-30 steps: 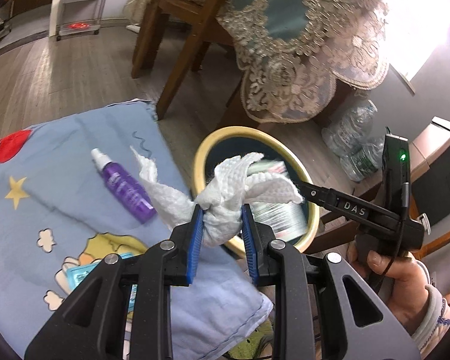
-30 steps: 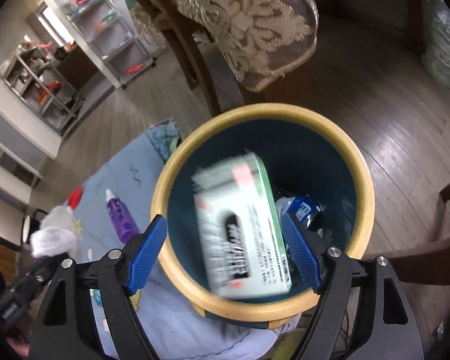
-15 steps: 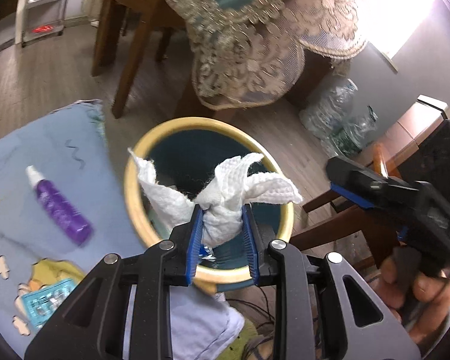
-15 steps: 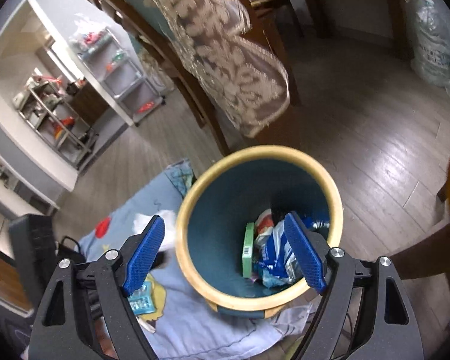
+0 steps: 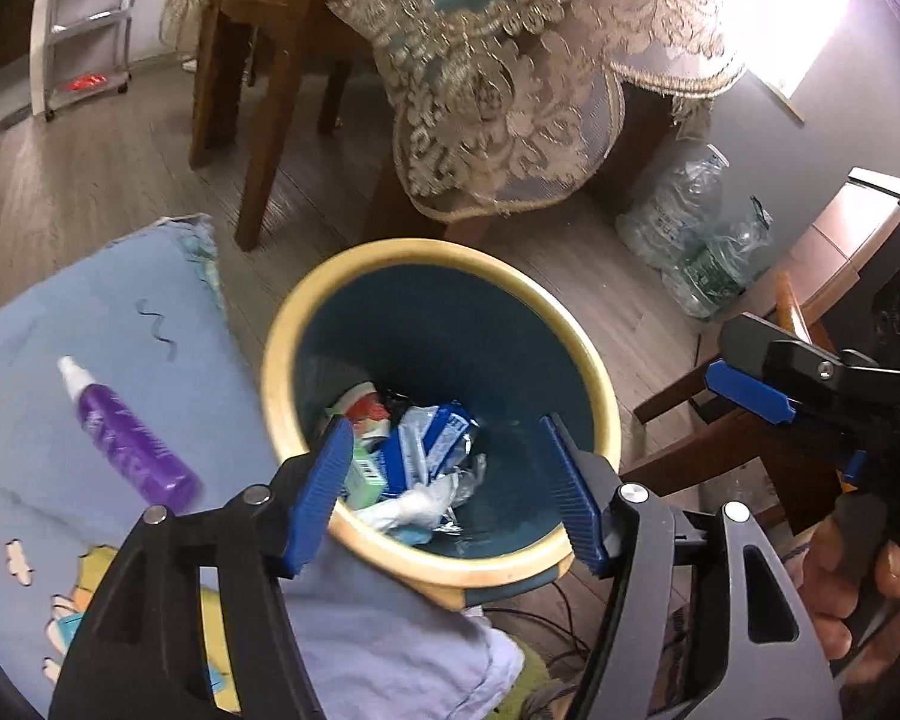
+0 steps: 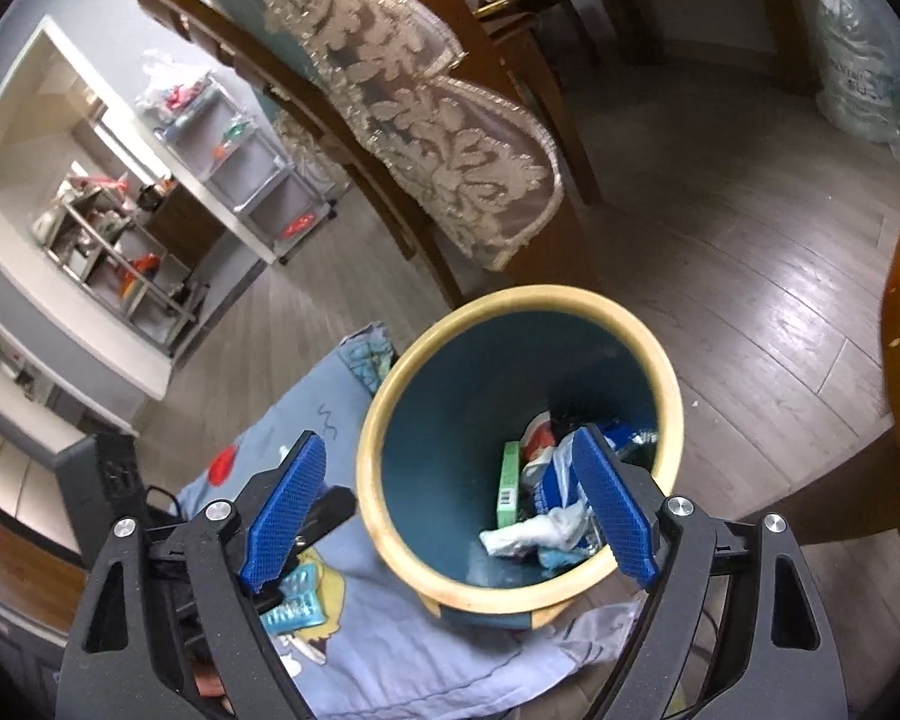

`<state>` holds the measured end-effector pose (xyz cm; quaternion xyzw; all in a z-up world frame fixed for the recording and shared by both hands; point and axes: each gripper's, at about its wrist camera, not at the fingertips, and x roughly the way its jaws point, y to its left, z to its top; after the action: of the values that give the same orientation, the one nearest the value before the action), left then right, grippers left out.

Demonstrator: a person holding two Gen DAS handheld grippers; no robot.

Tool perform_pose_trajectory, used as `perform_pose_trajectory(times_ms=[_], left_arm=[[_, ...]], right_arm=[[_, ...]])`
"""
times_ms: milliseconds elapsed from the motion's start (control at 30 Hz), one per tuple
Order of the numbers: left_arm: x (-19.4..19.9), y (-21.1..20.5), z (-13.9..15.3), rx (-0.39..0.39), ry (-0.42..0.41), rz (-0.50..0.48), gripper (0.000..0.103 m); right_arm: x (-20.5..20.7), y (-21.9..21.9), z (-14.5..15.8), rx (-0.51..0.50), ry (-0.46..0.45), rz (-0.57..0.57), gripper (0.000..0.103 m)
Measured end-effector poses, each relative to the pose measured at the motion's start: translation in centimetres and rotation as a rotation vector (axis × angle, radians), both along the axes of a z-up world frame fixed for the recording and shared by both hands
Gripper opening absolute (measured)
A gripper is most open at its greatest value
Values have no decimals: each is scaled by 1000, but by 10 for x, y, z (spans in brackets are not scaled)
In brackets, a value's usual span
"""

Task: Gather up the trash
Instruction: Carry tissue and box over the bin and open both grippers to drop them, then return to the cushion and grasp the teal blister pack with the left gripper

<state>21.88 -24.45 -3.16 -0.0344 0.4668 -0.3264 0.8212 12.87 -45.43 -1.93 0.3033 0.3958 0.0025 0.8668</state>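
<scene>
The blanket (image 5: 120, 312) lies spread over the floor, and the bin (image 5: 594, 384) stands at its far right edge, part of its base on the cloth. Both grippers hover above it, and this looks like the drop step of the collecting: nothing hangs in the air, everything is down in the bin. In there sit a green box (image 6: 509, 483), blue wrappers (image 5: 432, 438) and, on top near the front wall, a crumpled white tissue (image 5: 420, 504).

Left gripper (image 5: 444, 492): its jaws have just been opening, and they stand spread now with nothing between them, the tissue lying free below in the bin. Right gripper (image 6: 450, 510): jaws wide apart, empty too, one pad over the blanket and one over the bin's mouth. A hand (image 5: 858, 588) shows at the right of the left view, holding that gripper's handle.

What's left, as I judge it: a purple bottle (image 5: 129, 441) lies on the blanket left of the bin, and a small teal pack (image 6: 297, 603) lies near the blanket's front edge, half hidden under the right gripper's pad. Whether the bottle counts as trash I can't tell. The next move calls for swinging an open gripper off the bin, down to the blanket, and pinching one of those.
</scene>
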Motion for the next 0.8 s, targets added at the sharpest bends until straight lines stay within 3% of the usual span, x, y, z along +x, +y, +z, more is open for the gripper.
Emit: perform_pose_trajectory(times_ms=[167,800], left_arm=[[-4,23,2,31,-16,35,71],[-23,152,-19,153,19,184,74]], right_arm=[[3,12,-1,-18,0,37,85],[15,63,-4,-50,8,168,85]])
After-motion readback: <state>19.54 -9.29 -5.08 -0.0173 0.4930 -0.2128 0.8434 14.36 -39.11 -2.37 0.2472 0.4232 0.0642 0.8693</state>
